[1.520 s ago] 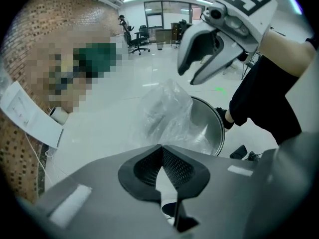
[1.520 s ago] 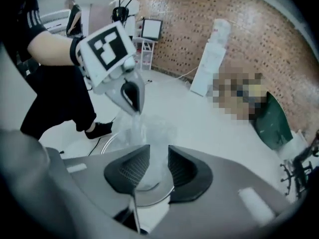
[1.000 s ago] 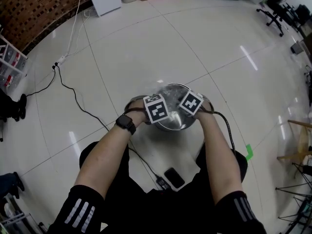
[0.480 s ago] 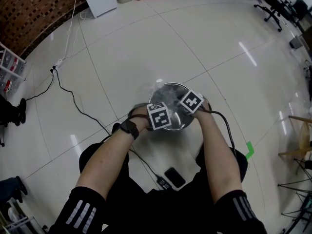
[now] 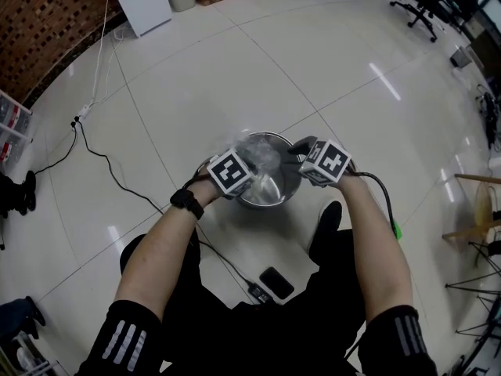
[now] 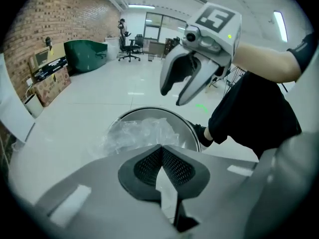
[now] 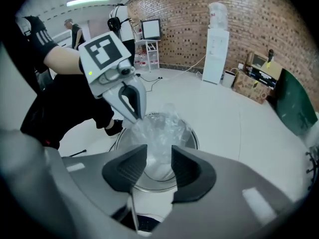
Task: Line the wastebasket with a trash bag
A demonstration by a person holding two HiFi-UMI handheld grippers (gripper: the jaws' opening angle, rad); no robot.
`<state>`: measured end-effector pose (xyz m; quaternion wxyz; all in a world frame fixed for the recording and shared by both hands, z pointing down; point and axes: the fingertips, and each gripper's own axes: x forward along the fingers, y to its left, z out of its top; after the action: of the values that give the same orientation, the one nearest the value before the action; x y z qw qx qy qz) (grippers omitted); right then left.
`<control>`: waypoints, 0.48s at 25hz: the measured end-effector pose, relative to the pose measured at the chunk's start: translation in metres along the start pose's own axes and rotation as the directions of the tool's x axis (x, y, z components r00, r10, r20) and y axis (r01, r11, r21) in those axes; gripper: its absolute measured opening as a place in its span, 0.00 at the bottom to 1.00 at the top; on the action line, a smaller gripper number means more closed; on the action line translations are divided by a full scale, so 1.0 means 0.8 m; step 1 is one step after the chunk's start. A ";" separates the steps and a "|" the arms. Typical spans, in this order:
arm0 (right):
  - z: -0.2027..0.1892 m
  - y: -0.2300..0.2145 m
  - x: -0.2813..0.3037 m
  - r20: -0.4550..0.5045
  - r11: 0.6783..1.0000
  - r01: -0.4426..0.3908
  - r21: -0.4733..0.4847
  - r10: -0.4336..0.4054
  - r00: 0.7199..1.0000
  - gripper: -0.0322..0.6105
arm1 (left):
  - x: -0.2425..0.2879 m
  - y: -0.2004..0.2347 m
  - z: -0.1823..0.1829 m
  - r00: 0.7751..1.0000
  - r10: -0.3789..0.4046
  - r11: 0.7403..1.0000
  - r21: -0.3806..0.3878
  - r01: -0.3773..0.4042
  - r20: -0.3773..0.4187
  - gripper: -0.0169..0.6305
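Hands have spread apart; the right gripper jaws have just been opening, nothing in them. Trash bag sits bunched over the wastebasket on its left side, clamped in the left gripper closed jaws (so it's left of the right jaws).

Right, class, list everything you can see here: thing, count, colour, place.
wastebasket: one, silver metal, on the floor, centre
trash bag: one, clear, bunched in the wastebasket
phone: one, black, floor, by the person's legs
cable: one, black, across the floor, left
water dispenser: one, white, by the brick wall
watch: one, black, left wrist
left gripper: one, grey, shut on the trash bag
right gripper: one, grey, open, holding nothing, jaws just been opening
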<state>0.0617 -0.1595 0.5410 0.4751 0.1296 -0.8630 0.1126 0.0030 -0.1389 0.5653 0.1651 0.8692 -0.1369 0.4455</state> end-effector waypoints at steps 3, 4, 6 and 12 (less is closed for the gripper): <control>-0.024 0.018 0.005 -0.041 0.998 -0.016 -0.056 0.014 0.999 0.31 | -0.009 -0.003 0.013 0.999 -0.014 0.999 -0.045 0.016 0.044 0.02; -0.029 0.023 0.011 -0.040 0.998 -0.021 -0.057 0.019 0.999 0.31 | -0.011 -0.003 0.017 0.998 -0.016 0.998 -0.055 0.020 0.059 0.02; -0.027 0.030 0.024 -0.014 0.999 -0.027 -0.038 0.026 1.000 0.31 | -0.014 -0.005 0.028 0.995 -0.027 0.996 -0.080 0.035 0.094 0.02; -0.022 0.004 0.045 -0.024 0.992 0.101 -0.082 -0.103 0.994 0.24 | -0.014 -0.023 0.051 0.986 -0.080 0.990 -0.102 0.096 0.149 0.02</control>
<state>0.0559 -0.1553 0.5801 0.4973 0.1526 -0.8523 0.0553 0.0339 -0.1379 0.5309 0.2214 0.8941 -0.1340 0.3656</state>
